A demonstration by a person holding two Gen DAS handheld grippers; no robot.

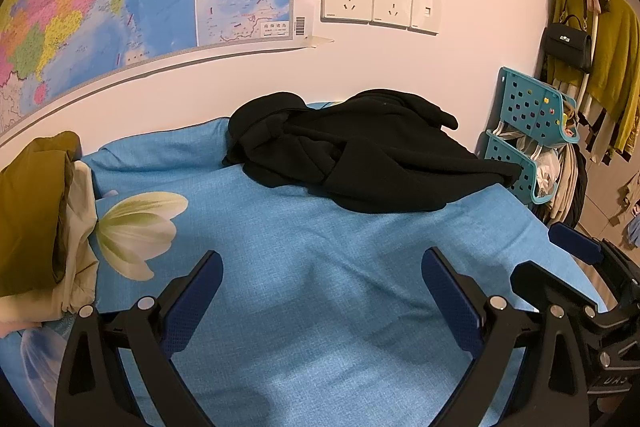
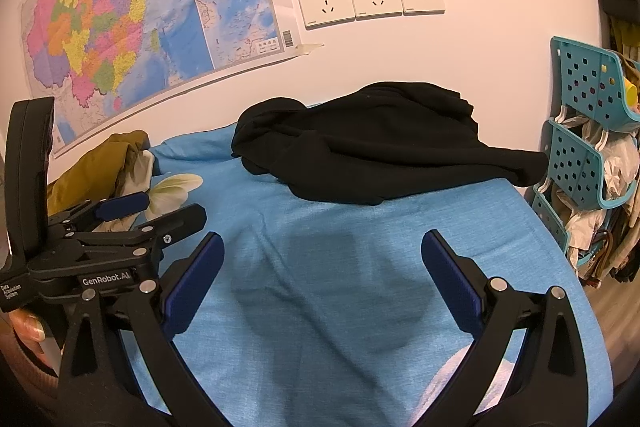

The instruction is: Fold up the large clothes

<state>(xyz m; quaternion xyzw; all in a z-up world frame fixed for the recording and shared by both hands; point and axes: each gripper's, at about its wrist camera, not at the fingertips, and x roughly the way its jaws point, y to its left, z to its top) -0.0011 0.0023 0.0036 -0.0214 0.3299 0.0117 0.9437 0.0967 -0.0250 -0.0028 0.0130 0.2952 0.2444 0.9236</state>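
A crumpled black garment (image 1: 368, 151) lies in a heap at the far side of the blue sheet (image 1: 304, 267), against the wall; it also shows in the right wrist view (image 2: 380, 147). My left gripper (image 1: 322, 267) is open and empty, hovering over bare sheet well short of the garment. My right gripper (image 2: 322, 251) is open and empty, also short of the garment. The left gripper's body (image 2: 120, 223) shows at the left of the right wrist view, and the right gripper's fingers (image 1: 576, 243) at the right edge of the left wrist view.
An olive and cream pile of clothes (image 1: 36, 227) sits at the left edge of the bed. A teal perforated rack (image 1: 532, 131) stuffed with bags stands at the right. Clothes and a black handbag (image 1: 568, 47) hang beyond. A map and wall sockets (image 1: 380, 1) are behind.
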